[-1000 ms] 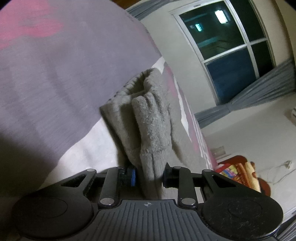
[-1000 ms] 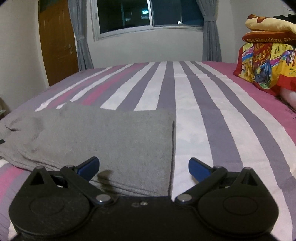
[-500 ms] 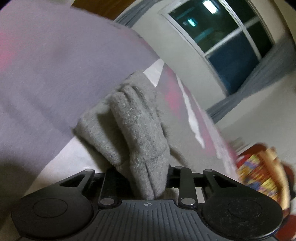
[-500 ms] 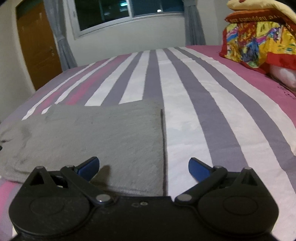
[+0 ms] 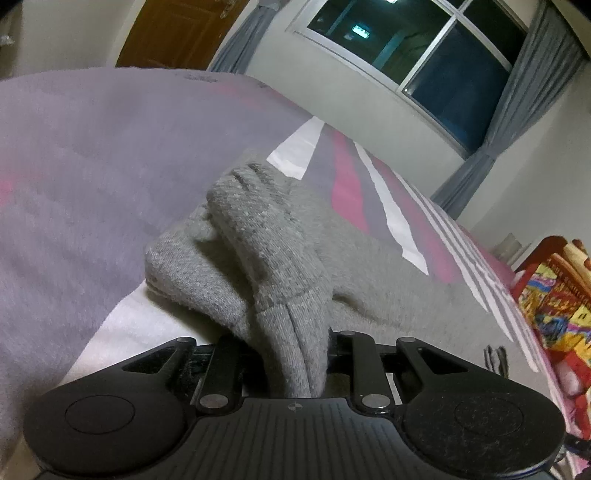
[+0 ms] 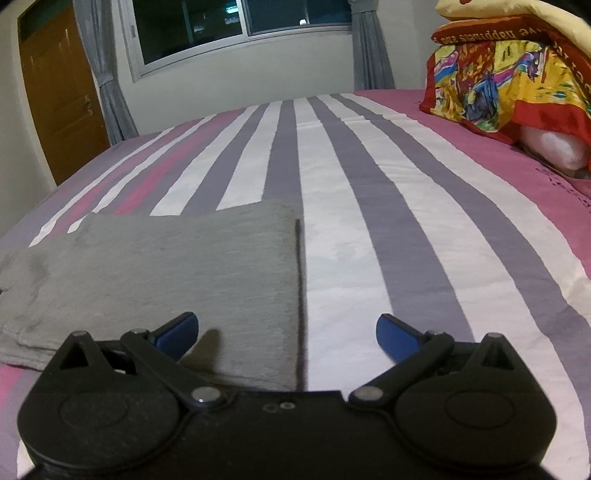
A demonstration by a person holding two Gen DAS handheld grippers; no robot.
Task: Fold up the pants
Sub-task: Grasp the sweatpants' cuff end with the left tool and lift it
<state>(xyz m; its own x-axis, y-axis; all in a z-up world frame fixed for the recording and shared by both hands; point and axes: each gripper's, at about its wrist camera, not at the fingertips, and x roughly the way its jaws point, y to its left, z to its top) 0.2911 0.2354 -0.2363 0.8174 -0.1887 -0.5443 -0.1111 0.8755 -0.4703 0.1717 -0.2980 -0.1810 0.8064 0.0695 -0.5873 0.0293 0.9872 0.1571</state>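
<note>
The grey pants [image 6: 166,273] lie flat and folded on the striped bed [image 6: 369,206], with a dark stripe along their right edge. My right gripper [image 6: 288,334] is open and empty, low over the near right part of the pants, its blue fingertips [image 6: 177,332] wide apart. In the left wrist view, my left gripper [image 5: 291,343] is shut on a bunched fold of the grey pants [image 5: 266,258] and holds it lifted off the bed [image 5: 74,184]. Its fingertips are hidden by the cloth.
A pile of colourful blankets [image 6: 509,77] and a white pillow [image 6: 550,147] sit on the bed's far right. A window [image 6: 236,26], grey curtains and a brown door [image 6: 59,96] stand behind the bed.
My left gripper has turned and lifted with the pants fold, bringing the door and window into view. My right gripper has risen and moved back slightly, still open.
</note>
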